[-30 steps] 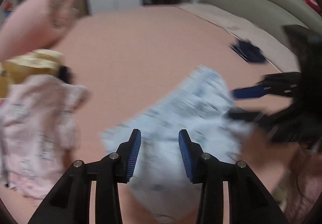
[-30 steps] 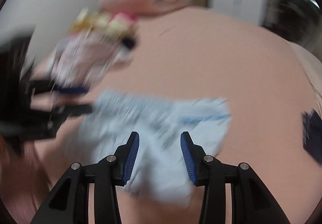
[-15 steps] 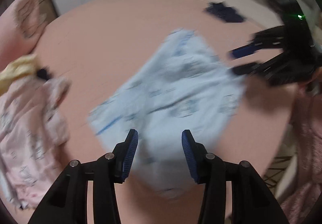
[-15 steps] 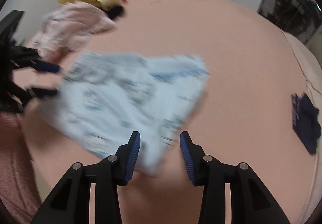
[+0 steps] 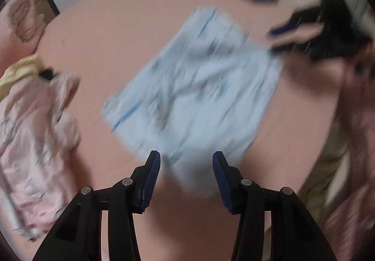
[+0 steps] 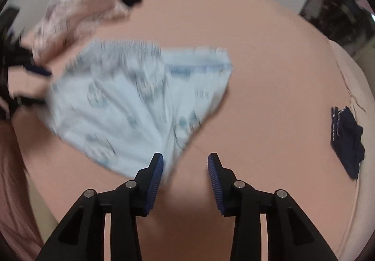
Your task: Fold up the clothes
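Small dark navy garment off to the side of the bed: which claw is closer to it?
Right. The right claw hangs open over the pink sheet, with the small dark navy garment just to its right. The left claw, also open, sits across the light blue printed garment from it.

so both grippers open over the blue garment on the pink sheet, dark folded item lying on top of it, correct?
One error: the dark folded item lies apart from the blue garment, on bare pink sheet, per the right wrist view. Both grippers, left and right, are open.
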